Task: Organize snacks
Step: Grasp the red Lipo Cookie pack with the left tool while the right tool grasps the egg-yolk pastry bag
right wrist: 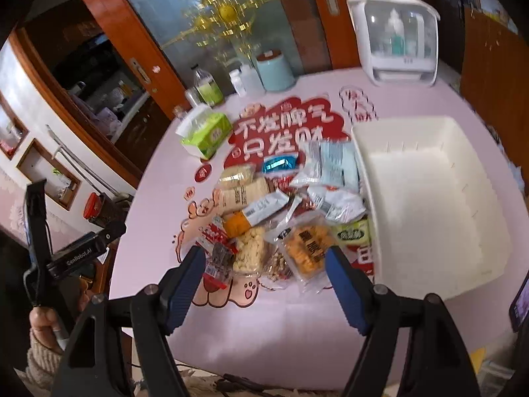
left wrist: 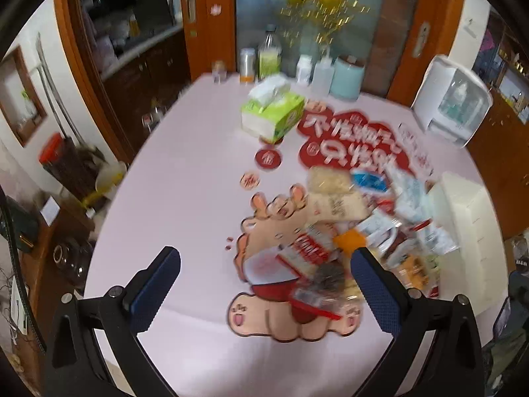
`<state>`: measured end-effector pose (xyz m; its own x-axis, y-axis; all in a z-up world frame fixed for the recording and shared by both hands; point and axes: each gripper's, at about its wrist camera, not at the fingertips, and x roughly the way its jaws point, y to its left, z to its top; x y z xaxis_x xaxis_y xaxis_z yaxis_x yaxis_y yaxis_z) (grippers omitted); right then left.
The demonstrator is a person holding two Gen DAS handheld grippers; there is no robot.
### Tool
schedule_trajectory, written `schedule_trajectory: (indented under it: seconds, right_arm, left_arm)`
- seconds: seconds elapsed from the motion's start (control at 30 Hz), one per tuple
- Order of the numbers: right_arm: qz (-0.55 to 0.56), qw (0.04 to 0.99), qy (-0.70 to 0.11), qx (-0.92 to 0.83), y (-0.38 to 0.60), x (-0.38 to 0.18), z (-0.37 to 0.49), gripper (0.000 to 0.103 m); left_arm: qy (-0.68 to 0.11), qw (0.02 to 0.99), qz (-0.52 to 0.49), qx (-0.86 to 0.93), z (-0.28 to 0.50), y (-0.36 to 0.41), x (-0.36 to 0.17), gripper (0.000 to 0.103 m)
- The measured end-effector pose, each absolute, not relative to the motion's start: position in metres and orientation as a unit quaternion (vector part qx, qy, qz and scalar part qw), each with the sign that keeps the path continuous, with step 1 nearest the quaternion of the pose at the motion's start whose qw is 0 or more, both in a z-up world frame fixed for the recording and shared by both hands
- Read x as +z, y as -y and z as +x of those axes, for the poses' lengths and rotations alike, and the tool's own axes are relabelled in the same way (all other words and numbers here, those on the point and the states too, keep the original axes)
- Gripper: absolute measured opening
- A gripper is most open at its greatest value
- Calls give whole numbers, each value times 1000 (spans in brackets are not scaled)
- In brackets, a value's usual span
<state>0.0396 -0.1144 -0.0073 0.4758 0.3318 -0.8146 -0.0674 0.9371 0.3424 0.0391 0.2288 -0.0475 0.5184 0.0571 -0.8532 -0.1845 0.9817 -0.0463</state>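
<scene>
A pile of wrapped snacks (right wrist: 281,205) lies on the pink table mat (right wrist: 281,330), left of an empty white bin (right wrist: 426,198). It holds an orange cracker pack (right wrist: 307,248), a puffed rice bar (right wrist: 249,248) and pale blue-white bags (right wrist: 330,165). My right gripper (right wrist: 264,264) is open and empty, above the near edge of the pile. My left gripper (left wrist: 264,261) is open and empty, over the pile's left side (left wrist: 330,248); its view is blurred. The bin also shows in the left wrist view (left wrist: 463,231).
A green tissue box (right wrist: 206,132) stands beyond the pile. Bottles and a pale blue canister (right wrist: 276,69) line the far table edge. A white appliance with a clear door (right wrist: 395,39) stands at the far right. The hand-held left gripper body (right wrist: 66,254) shows at the left.
</scene>
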Motion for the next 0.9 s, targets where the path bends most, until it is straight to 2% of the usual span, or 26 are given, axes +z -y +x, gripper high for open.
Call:
schedule_trajectory:
  seconds: [0.23,0.43,0.57,0.77,0.9]
  right_arm:
    - [108,838,-529,84,92,-65,62,75]
    - [69,822,-564,43,87,-122,86,75]
    - [20,822,-569,35,78,-137,98,75]
    - [-41,807,-588,36,64,-159,115,75]
    - [-26,799,-599,51,64,-168,124,75]
  left_arm:
    - [-538,842,-17,31,68,-249,-127,102]
    - [-583,811,-26,-27,99,-240,-182,102]
    - [-599,799,-31,-42,120,-232,-203,102]
    - [-624,779,-35,-58,144,-224,-229,91]
    - [-619,782,-32,-70,152,-216,-230,91]
